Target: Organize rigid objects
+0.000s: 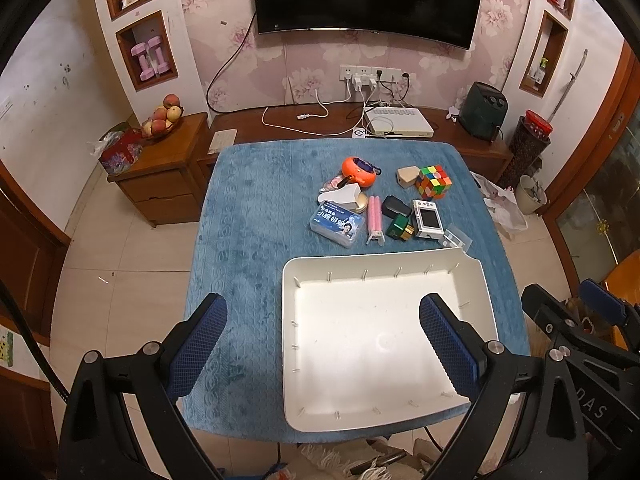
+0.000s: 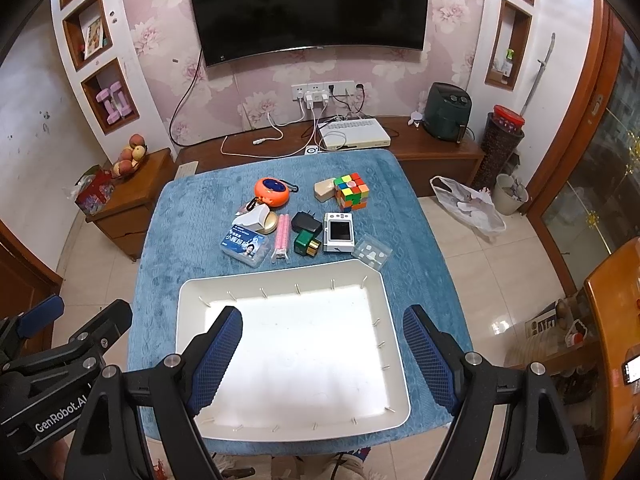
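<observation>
An empty white tray sits on the near half of the blue-covered table. Beyond it lie small objects: an orange round gadget, a Rubik's cube, a white mini camera, a green box, a black adapter, pink rods and a blue card box. My left gripper is open above the tray's left edge. My right gripper is open above the tray.
A beige block and a clear plastic case also lie on the table. A wooden TV bench with cables and a white box stands behind. A side cabinet with fruit stands at left.
</observation>
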The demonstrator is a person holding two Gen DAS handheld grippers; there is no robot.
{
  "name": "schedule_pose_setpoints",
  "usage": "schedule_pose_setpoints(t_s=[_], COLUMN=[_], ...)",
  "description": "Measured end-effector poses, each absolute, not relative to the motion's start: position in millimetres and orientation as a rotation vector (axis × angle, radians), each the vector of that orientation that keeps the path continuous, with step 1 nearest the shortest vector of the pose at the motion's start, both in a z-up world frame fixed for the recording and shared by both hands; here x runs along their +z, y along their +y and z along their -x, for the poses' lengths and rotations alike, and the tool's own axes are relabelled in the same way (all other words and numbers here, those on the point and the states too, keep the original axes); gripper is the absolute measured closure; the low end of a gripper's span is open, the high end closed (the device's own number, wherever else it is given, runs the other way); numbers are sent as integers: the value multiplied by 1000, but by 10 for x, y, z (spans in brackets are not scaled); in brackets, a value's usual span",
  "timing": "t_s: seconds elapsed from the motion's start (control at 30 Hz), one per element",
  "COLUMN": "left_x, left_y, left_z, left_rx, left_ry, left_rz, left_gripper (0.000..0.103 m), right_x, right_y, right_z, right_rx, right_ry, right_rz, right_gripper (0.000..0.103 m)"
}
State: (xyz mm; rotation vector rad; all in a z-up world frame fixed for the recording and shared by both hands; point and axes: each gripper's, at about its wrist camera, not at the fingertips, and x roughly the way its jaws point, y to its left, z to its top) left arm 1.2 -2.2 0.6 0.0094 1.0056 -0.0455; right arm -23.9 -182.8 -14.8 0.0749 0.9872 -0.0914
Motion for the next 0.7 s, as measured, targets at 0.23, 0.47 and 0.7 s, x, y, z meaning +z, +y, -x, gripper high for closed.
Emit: schedule_pose_setpoints(t_s=[0.23,0.47,0.7], left_x=[-2,-6,-16], left_y=[-29,-35,-78], left_z=[-10,-9,2], left_rx=[-45,-47,-52], left_ry=[1006,1008,1007], left_rz=[-9,-10,-13], left_gripper=[6,6,6], right_x=[-131,-138,-125], right_y=[-1835,-1819,-1813], right_z=[238,227,255], right_rx=[-93,-98,-109], right_ry=[986,977,978], right_rz=[-72,-64,-69], right_gripper=[20,20,20])
